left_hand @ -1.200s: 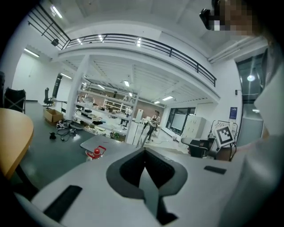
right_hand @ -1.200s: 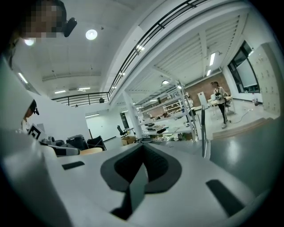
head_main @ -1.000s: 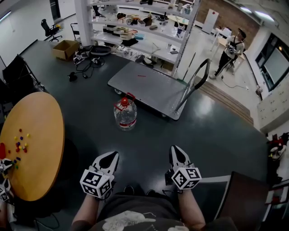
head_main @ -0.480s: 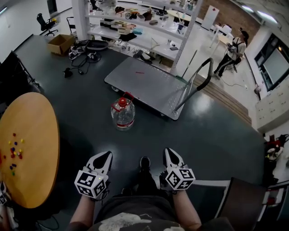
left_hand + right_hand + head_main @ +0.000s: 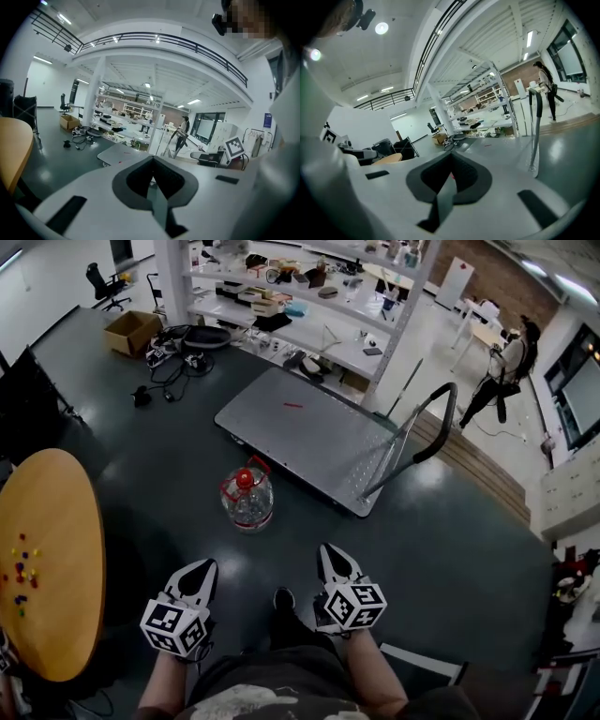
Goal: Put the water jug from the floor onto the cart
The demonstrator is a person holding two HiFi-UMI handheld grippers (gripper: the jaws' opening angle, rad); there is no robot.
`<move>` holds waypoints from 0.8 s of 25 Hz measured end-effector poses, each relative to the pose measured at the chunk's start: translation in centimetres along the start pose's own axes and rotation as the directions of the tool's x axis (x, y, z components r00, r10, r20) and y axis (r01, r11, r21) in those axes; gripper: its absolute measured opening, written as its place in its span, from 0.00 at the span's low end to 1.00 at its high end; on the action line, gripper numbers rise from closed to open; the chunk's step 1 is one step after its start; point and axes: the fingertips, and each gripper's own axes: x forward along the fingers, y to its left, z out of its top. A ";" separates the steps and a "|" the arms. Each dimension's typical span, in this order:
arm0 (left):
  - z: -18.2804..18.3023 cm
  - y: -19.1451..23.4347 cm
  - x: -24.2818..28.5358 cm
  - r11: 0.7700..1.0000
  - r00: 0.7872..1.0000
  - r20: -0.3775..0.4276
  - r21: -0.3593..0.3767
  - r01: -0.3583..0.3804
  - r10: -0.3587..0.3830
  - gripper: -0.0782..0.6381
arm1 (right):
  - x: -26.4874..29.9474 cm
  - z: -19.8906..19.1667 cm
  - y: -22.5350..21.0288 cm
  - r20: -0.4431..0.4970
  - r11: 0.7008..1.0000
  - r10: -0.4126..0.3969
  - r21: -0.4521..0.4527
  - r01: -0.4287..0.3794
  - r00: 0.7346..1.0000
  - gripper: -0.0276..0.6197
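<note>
Step in hand, as I judge it: the approach. The grasp has not begun.

- Water jug [image 5: 247, 502] stands upright on the floor [image 5: 450, 531], ahead of both claws and apart from them, just beside the near edge of the cart [image 5: 309, 432].
- Left claw [image 5: 202, 566]: jaws pressed together, nothing between them. Right claw [image 5: 331, 551]: the same, closed and empty.
- The jug is clear, with a red cap [image 5: 245, 479] and a red handle [image 5: 255, 467] arching over it. I cannot tell how full it is.

To do it well:
- Spread the jaws before reaching the jug, since closed tips would only nudge it.
- If the jug is full it will be heavy and will slosh. One claw on the red handle and the other steadying the body looks safer than a single pinch.
- Lift straight up and clear the deck edge before moving across.

Edges and room:
- The cart deck sits low and is bare apart from a small red mark [image 5: 293, 406], so there is plenty of room to land.
- The push bar [image 5: 429, 432] rises at the right-hand end, well apart from the jug, so set down short of it.
- The round bench [image 5: 47, 559] is off to the left and out of the path.
- The person's shoe [image 5: 279, 599] is between the claws. The floor from there to the jug is open.
- Cables [image 5: 173, 367] and shelving [image 5: 281, 296] lie beyond the cart and are no hindrance.
</note>
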 end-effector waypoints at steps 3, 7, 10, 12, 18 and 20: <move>1.9 -0.7 3.4 1.000 1.000 0.000 0.009 -0.011 0.011 0.12 | 2.3 2.0 -3.2 -0.023 1.000 0.002 -0.002 -0.002 1.000 0.03; 2.9 -0.9 6.3 0.998 0.998 -0.002 0.014 -0.058 0.058 0.12 | 4.4 3.5 -7.0 -0.044 1.000 0.014 0.022 -0.013 0.999 0.03; 3.5 -0.9 8.2 0.995 0.995 -0.013 -0.014 -0.103 0.103 0.12 | 6.2 4.6 -8.7 -0.063 0.999 0.033 0.016 -0.032 0.997 0.03; 3.6 -1.4 9.0 0.994 0.994 -0.017 -0.024 -0.106 0.106 0.12 | 7.1 4.7 -9.0 -0.074 0.998 0.057 0.029 -0.055 0.996 0.03; 3.3 -0.3 9.0 0.991 0.991 -0.029 -0.023 -0.128 0.128 0.12 | 9.4 3.7 -7.2 -0.067 0.985 0.131 0.124 -0.122 0.989 0.03; 3.3 0.5 9.3 0.991 0.992 -0.029 -0.039 -0.125 0.124 0.12 | 9.9 3.6 -6.7 -0.084 0.989 0.124 0.090 -0.117 0.989 0.03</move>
